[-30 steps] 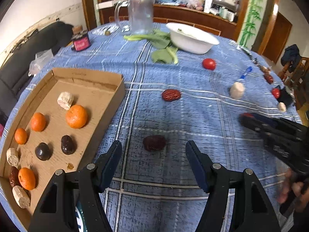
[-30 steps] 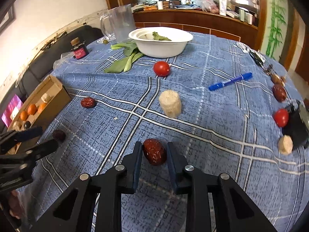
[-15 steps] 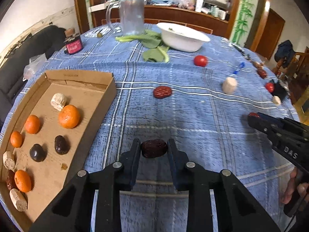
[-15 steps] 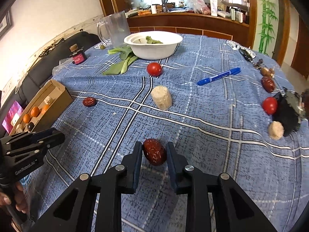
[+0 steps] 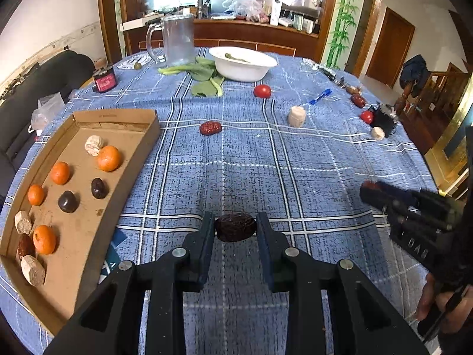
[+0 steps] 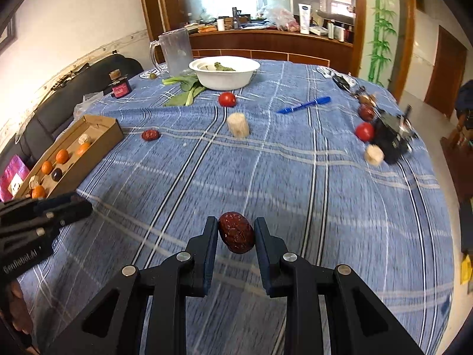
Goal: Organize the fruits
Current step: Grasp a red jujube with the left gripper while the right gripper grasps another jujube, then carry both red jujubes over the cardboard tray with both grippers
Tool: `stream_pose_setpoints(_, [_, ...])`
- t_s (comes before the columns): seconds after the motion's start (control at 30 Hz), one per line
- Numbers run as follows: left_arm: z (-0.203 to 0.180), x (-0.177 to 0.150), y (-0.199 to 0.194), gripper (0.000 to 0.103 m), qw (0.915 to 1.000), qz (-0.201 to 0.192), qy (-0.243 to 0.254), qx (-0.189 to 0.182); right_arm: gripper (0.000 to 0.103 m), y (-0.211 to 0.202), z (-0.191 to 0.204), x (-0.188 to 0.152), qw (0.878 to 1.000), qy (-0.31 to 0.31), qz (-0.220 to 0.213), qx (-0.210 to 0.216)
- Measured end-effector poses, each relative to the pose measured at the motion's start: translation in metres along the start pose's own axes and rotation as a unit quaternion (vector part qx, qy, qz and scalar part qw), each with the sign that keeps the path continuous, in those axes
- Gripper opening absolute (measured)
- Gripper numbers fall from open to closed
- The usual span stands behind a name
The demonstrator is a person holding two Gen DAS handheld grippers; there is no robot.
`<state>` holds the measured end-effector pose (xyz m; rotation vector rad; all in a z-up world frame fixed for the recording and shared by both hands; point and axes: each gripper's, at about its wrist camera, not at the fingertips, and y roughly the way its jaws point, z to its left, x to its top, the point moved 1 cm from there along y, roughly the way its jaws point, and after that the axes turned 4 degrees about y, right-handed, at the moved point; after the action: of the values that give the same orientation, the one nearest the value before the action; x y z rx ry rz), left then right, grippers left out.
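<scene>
My left gripper [image 5: 235, 227] is shut on a dark brown date [image 5: 235, 226] and holds it above the blue checked cloth. My right gripper [image 6: 235, 230] is shut on a red date [image 6: 236, 232], also lifted. The cardboard tray [image 5: 127, 177] at the left holds several oranges [image 5: 109, 158], dark dates [image 5: 99, 188] and pale chunks; it also shows in the right wrist view [image 6: 97, 145]. Another red date [image 5: 210, 127] lies on the cloth beyond. The right gripper appears at the right of the left wrist view [image 5: 366, 190].
A white bowl [image 5: 242, 65], a glass jug [image 5: 177, 40] and greens [image 5: 204, 81] stand at the back. Tomatoes [image 5: 262, 91], a pale chunk [image 5: 296, 116], a blue pen [image 5: 319, 96] and a black object [image 6: 391, 136] lie to the right.
My left gripper closed on the dark date and lifted it. My right gripper, still holding the red date, has risen and moved back from the table.
</scene>
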<state>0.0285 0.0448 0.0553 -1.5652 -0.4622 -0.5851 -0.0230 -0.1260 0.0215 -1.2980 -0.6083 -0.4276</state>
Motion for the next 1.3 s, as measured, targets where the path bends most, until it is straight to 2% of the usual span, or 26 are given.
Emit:
stream_pose_setpoints(0.23, [0.017,-0.003,-0.020,0.027,0.9998,-0.016,-0.006,-0.007,0.027,-0.010,0.013,-0.017,1.000,0.013,0.010,-0.014])
stream_pose_setpoints(0.4, [0.036,-0.005,-0.031,0.027,0.9996,-0.024,-0.015,-0.004,0.027,-0.012,0.034,-0.012,1.000,0.003,0.006,-0.012])
stream_pose_setpoints(0.77, [0.118,-0.013,-0.055,0.027,0.9957,-0.044,-0.066,0.048,0.027,-0.006,0.105,0.009,0.999,-0.039,-0.008,0.017])
stream_pose_setpoints(1.07, [0.197,-0.024,-0.071,0.027,0.9866,-0.044,-0.120,0.101,0.027,0.007,0.163,0.031,0.996,-0.072,-0.013,0.058])
stream_pose_setpoints(1.3, [0.244,-0.021,-0.069,0.027,0.9814,-0.035,-0.132,0.134,0.028,0.024,0.210,0.058,0.991,-0.109,-0.021,0.080])
